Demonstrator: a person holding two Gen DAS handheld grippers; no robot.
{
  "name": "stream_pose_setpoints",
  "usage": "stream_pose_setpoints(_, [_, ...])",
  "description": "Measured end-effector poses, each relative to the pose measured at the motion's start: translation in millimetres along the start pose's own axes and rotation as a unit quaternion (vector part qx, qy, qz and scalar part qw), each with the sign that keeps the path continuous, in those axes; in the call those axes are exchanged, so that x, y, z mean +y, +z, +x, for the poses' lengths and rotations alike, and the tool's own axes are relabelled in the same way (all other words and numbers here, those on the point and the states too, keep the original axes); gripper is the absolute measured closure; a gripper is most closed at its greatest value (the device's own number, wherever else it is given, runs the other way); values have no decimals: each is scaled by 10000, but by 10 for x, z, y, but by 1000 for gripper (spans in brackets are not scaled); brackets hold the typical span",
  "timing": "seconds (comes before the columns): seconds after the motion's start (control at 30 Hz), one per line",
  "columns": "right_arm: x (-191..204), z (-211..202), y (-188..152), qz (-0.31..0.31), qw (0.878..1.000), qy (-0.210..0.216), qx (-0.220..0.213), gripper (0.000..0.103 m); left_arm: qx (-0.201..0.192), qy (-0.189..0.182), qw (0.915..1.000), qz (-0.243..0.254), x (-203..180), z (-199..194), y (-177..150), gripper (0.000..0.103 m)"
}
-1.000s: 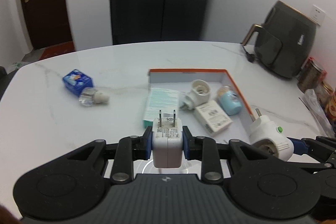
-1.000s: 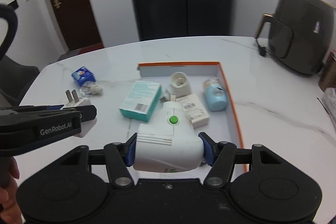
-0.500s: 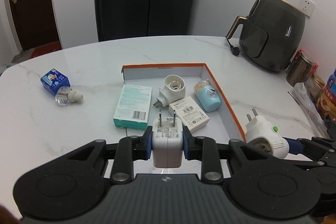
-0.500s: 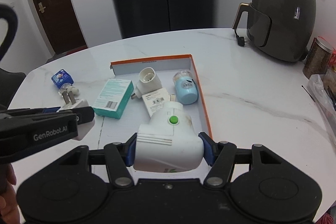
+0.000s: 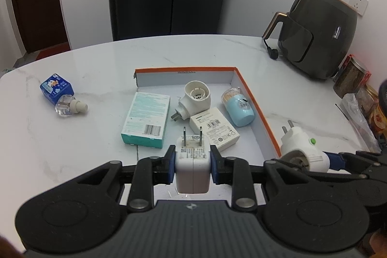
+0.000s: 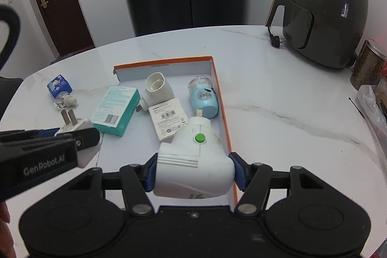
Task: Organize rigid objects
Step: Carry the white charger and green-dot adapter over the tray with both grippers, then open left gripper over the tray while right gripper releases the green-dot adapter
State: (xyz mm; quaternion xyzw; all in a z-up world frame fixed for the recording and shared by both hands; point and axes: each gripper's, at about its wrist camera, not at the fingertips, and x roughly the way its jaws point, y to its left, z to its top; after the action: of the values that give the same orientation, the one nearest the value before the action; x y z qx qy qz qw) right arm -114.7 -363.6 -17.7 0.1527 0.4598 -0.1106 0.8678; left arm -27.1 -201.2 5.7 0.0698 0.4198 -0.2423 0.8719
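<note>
Close to the cameras, the left gripper (image 5: pixel 193 157) squeezes a smooth white charger block (image 5: pixel 192 164) with two flat metal prongs pointing up, and the right gripper (image 6: pixel 192 168) squeezes a rounded white plug-in heater (image 6: pixel 193 161) with a green button, both held above the near end of the tray. Just past them, the shallow white tray (image 5: pixel 254 98) with an orange rim holds a teal box (image 5: pixel 145 120), a flat white box (image 5: pixel 214 128), a round white socket plug (image 5: pixel 193 99) and a pale blue bottle (image 5: pixel 238 106) lying on its side. Farther off on the shiny white marble table (image 5: pixel 84 57), a blue refill bottle (image 5: pixel 61 94) lies well apart to the left, and a dark rounded air fryer (image 5: pixel 316 33) stands at the far right.
</note>
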Motion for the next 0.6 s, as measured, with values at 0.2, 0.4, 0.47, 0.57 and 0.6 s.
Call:
stream_pose_setpoints(0.2, [-47,116,62,-36,10000,-22,38,31,51,12,10000,-10,-33,104,29,74])
stream_pose_setpoints(0.4, [-65,259,129,-82,9999,-35,100,31,135,14,9999,-19,-54,228,53,74])
stream_pose_setpoints(0.47, [-77,312,152,-85,9999,-35,137,31,178,-8,9998,-20,-55,273,65,74])
stream_pose_setpoints(0.57, [-92,386,200,-83,9998,-32,178,31,211,-19,9998,0,-63,334,81,74])
stream_pose_setpoints(0.6, [-94,409,216,-88,9998,-29,194,31,230,-24,9997,1,-65,356,85,74])
